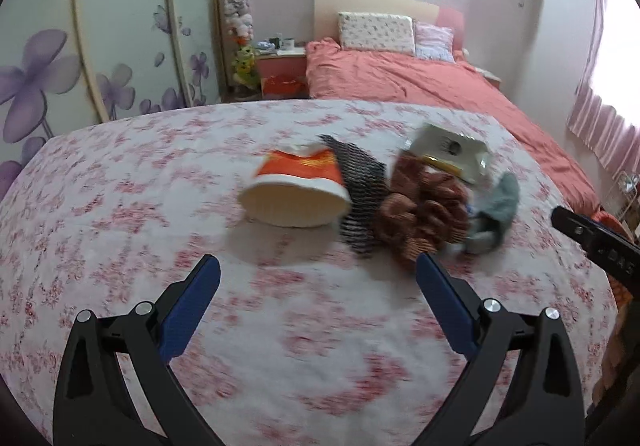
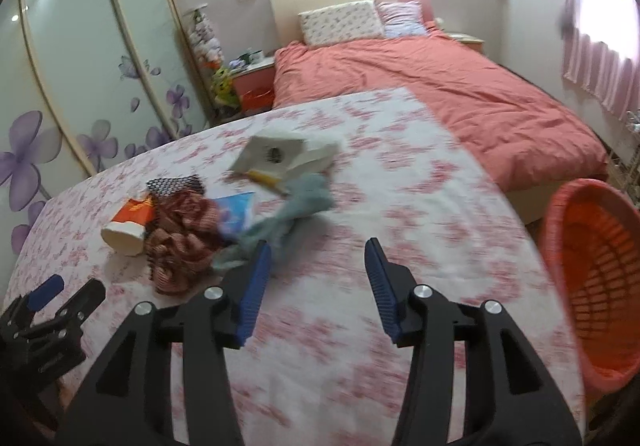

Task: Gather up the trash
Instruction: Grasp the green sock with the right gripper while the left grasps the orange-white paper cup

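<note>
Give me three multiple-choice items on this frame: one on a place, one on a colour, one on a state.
1. Where is the basket?
A. on the table
B. beside the table's right edge
C. on the bed

2. What colour is the paper cup's band?
A. orange
B. green
C. black

3. How do both claws stand?
A. shut on trash
B. one open, one shut
C. open, holding nothing

Answers: B, it sits off the floral tablecloth, past its right side; A, orange above a cream rim; C, left claw and right claw both gape empty.
</note>
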